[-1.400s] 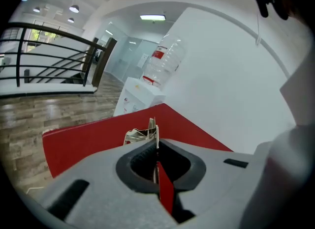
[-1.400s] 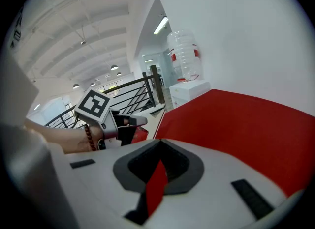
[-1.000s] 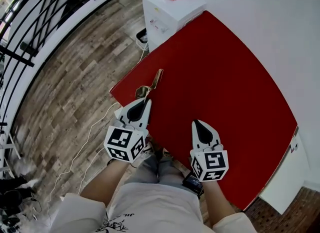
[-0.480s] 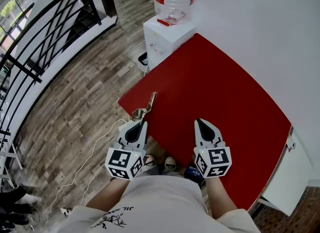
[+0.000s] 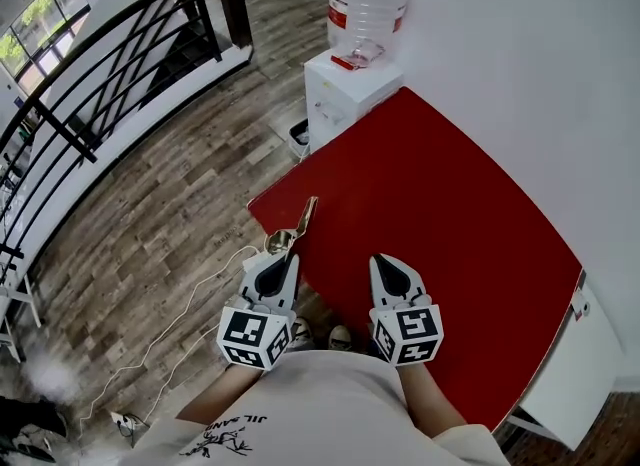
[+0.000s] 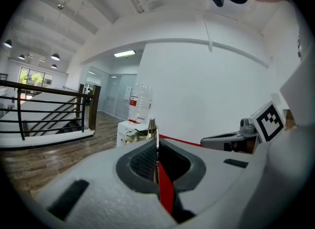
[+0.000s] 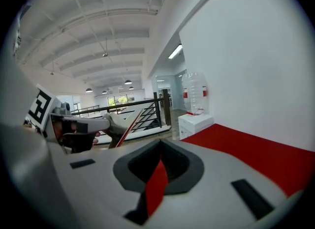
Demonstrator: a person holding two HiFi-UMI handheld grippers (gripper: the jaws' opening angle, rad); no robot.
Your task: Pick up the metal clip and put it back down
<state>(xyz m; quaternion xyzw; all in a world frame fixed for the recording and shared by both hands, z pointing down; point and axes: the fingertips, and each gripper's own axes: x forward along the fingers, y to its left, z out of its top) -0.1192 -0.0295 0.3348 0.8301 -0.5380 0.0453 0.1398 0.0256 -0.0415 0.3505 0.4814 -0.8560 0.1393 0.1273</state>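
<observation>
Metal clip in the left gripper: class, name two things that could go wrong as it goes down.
1. The left gripper holds the metal clip by the edge of the red table; released there, it may drop to the wooden floor.
2. The jaws pinch only one end, so it may swivel or slip.

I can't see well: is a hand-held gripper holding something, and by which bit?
Yes. The left hand-held gripper pinches the clip by its near end.
</observation>
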